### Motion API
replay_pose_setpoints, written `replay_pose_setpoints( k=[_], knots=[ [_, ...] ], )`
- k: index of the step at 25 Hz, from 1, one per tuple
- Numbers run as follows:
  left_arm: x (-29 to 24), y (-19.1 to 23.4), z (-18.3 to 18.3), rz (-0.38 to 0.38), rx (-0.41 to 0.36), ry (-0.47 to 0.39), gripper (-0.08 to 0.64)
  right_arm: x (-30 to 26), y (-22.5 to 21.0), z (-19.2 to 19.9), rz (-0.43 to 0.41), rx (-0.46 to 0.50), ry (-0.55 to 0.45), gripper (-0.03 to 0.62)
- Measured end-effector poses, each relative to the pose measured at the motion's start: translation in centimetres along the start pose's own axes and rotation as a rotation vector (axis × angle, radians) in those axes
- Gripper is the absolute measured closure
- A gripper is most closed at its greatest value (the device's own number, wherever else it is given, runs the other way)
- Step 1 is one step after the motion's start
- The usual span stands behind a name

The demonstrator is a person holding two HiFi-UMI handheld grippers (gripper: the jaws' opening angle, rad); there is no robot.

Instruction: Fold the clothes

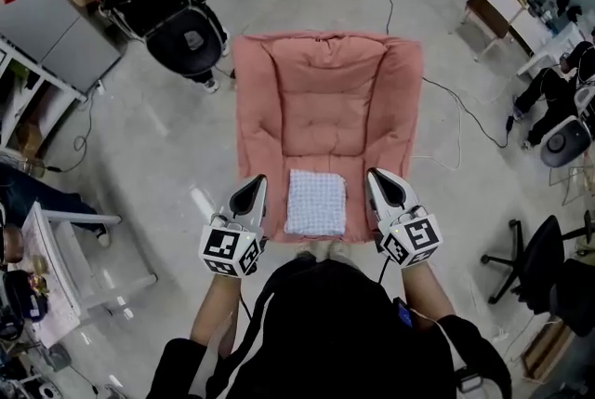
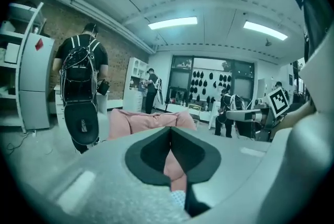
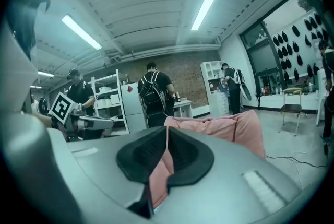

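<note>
Low in the head view's left half, the left gripper (image 1: 257, 182) hangs with its jaws pressed together and nothing between them. Just right of it lies the small folded blue-and-white checked cloth (image 1: 315, 202), a neat packet on the near edge of the pink padded floor cushion (image 1: 325, 99), its slightly longer side running up the frame. Further right, the right gripper (image 1: 375, 175) is likewise closed and empty. The cloth sits midway between the two, neither one nearer. The folding looks finished.
</note>
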State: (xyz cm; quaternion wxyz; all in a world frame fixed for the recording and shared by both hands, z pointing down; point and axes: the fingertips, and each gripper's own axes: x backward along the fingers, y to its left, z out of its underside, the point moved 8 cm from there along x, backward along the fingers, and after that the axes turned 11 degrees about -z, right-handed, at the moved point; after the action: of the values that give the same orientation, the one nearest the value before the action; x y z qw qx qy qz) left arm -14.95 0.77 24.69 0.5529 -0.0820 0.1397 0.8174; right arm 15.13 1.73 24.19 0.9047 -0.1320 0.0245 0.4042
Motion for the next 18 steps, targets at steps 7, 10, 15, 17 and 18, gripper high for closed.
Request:
replay_pose_setpoints(
  k=[7, 10, 15, 17, 18],
  knots=[
    [1.3, -1.8, -1.7, -0.069, -0.005, -0.076, 0.552, 1.3, -0.9, -2.1, -0.039, 0.052, -0.038, 0.588],
    [1.6, -2.2, -1.8, -0.082, -0.014, -0.088, 0.553, 1.7, -1.0, -2.2, -0.036, 0.043, -0.050, 0.588],
    [1.4, -3.2, -2.3, -0.100, 0.002, -0.107, 0.553, 2.5, -2.2, -1.9, -0.037, 0.024, -0.049, 0.588],
    [1.3, -3.5, -2.5, -0.101, 0.005, -0.110, 0.553, 2.6, -2.5, -1.9, -0.041, 0.025, -0.049, 0.588],
    [1.3, -3.7, -2.5, -0.100, 0.006, -0.111, 0.552, 2.7, -2.6, -1.9, -0.043, 0.025, -0.050, 0.588]
  ],
)
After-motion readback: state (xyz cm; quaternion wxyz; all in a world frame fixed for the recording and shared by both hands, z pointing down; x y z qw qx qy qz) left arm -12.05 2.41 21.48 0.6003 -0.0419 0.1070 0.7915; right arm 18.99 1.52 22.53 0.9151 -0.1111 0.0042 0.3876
